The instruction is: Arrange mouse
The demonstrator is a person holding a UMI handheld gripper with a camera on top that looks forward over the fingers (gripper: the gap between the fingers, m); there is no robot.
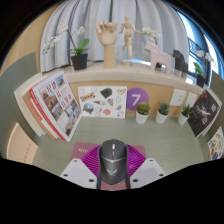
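A dark grey computer mouse (pixel 113 160) sits between my gripper's (pixel 113 166) two fingers, its front pointing away from me. The magenta pads (pixel 90 159) press against its left and right sides, so the gripper is shut on it. The mouse appears held just above the pale table top (pixel 120 132). Its underside and rear are hidden by the fingers.
Beyond the fingers, picture cards (pixel 96 101) and a purple card with a 7 (pixel 134 98) lean against a low shelf, with small potted plants (pixel 143 111) beside them. Books (pixel 55 106) stand at the left. On the shelf are an orchid (pixel 78 50), a wooden hand (pixel 107 42) and a wooden mannequin (pixel 127 37).
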